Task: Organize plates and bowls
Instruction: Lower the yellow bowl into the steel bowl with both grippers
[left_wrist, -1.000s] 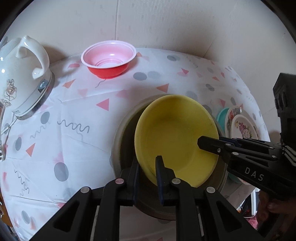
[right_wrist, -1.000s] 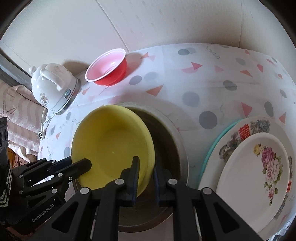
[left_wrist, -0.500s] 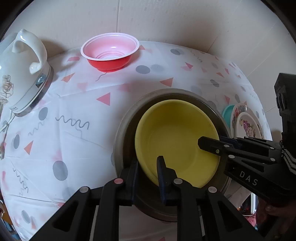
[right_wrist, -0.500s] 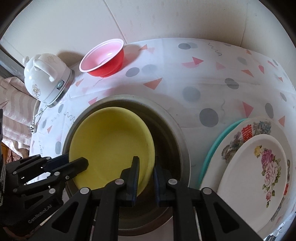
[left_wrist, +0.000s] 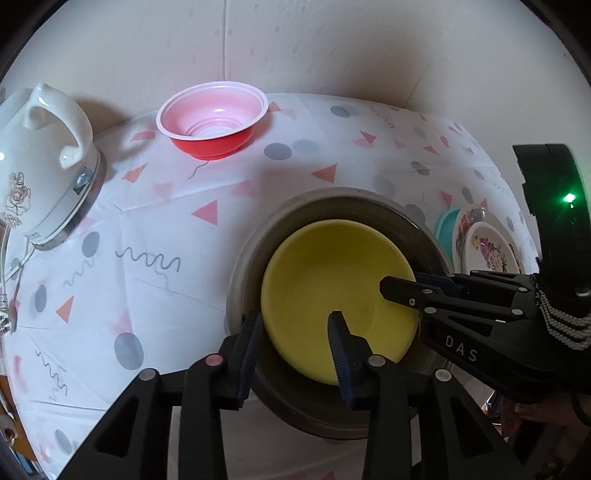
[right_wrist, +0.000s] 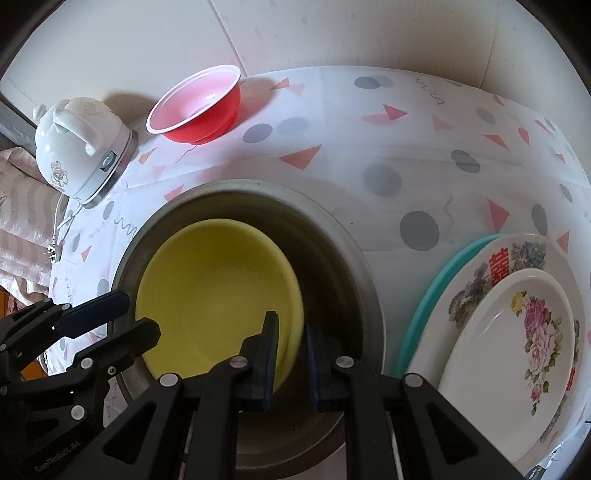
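Observation:
A yellow bowl (left_wrist: 332, 280) (right_wrist: 214, 288) sits inside a larger steel bowl (left_wrist: 332, 195) (right_wrist: 258, 186) on the patterned tablecloth. My left gripper (left_wrist: 295, 332) (right_wrist: 129, 315) straddles the yellow bowl's near-left rim. Its jaws are opening and the pads stand off the rim. At the opposite rim my right gripper (right_wrist: 290, 332) (left_wrist: 406, 286) is shut on the yellow bowl's edge, one finger inside and one outside. A red bowl (left_wrist: 212, 125) (right_wrist: 199, 107) with a pale pink inside stands alone at the back of the table.
A stack of floral plates (right_wrist: 517, 332) (left_wrist: 487, 251) on a teal plate (right_wrist: 424, 306) lies right of the steel bowl. A white ceramic kettle (left_wrist: 40, 166) (right_wrist: 77, 147) stands at the left edge. A pale wall closes the back.
The yellow bowl came down from a tilt above the steel bowl and now rests in it. The left jaws have spread off its rim. The right grip is unchanged.

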